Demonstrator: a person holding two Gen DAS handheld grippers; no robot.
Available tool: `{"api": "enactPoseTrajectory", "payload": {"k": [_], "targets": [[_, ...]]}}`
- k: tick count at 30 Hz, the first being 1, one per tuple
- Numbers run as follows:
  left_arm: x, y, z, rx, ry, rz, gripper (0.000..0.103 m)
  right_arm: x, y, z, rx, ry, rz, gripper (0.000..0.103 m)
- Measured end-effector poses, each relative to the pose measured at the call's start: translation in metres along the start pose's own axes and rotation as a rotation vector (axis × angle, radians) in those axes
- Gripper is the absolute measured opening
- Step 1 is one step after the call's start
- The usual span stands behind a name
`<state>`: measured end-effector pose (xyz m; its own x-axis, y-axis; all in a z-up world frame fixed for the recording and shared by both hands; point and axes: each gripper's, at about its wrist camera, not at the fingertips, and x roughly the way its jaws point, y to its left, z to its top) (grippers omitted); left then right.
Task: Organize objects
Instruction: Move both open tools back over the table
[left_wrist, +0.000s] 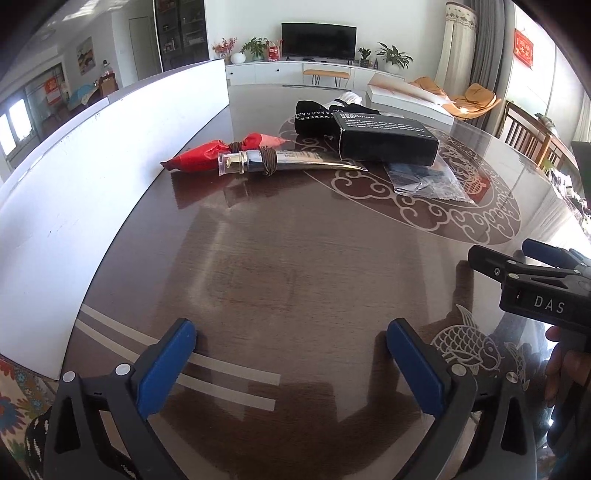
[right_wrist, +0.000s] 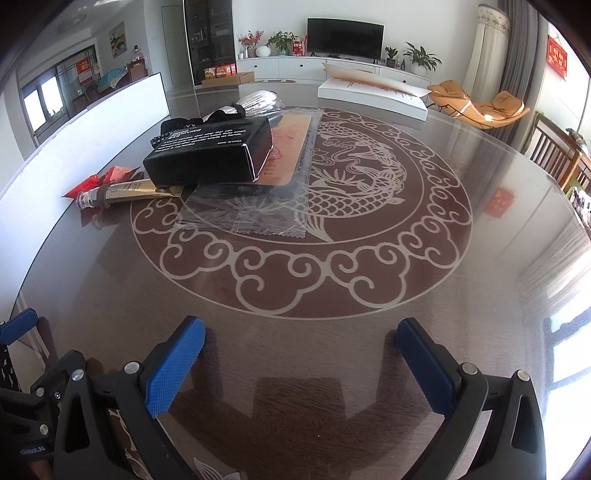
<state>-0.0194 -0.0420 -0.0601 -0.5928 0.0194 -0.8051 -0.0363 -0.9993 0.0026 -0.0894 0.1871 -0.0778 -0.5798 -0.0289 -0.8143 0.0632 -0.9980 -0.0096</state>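
A black box (left_wrist: 388, 142) (right_wrist: 208, 155) lies on a pile at the table's middle. Beside it lie a silver tube with a clear cap (left_wrist: 280, 162) (right_wrist: 125, 192), a red packet (left_wrist: 207, 155) (right_wrist: 99, 181), a clear plastic bag (left_wrist: 428, 181) (right_wrist: 266, 195) and a black cloth item (left_wrist: 317, 118) (right_wrist: 207, 116). My left gripper (left_wrist: 291, 354) is open and empty, low over the near table. My right gripper (right_wrist: 301, 354) is open and empty, also near the table's front; it also shows in the left wrist view (left_wrist: 524, 266).
A round dark glass-topped table (right_wrist: 332, 280) with a dragon and cloud pattern. A tall white board (left_wrist: 92, 192) (right_wrist: 85, 122) stands along the left edge. A flat white box (right_wrist: 373, 94) lies at the far side. Wooden chairs (right_wrist: 554, 147) stand at the right.
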Motion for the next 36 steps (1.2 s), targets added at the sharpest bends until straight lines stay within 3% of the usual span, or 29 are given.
{"api": "enactPoseTrajectory", "payload": {"k": [17,28,30,32,36], "targets": [[-0.004,0.004,-0.006,0.021,-0.028,-0.019,0.103,0.000,0.000,0.000,0.000,0.000,0.000,0.103],[-0.003,0.020,-0.005,-0.023,-0.038,0.016,0.103,0.000,0.000,0.000,0.001,0.000,0.003,0.103],[-0.003,0.021,-0.005,-0.020,-0.041,0.014,0.103,0.001,0.000,0.003,-0.036,0.011,0.048,0.103],[-0.003,0.021,-0.005,-0.021,-0.042,0.014,0.103,0.001,-0.002,0.020,-0.101,0.004,0.179,0.103],[-0.001,0.021,-0.003,-0.026,-0.047,0.020,0.103,-0.004,0.005,0.090,-0.316,-0.101,0.249,0.103]]}}
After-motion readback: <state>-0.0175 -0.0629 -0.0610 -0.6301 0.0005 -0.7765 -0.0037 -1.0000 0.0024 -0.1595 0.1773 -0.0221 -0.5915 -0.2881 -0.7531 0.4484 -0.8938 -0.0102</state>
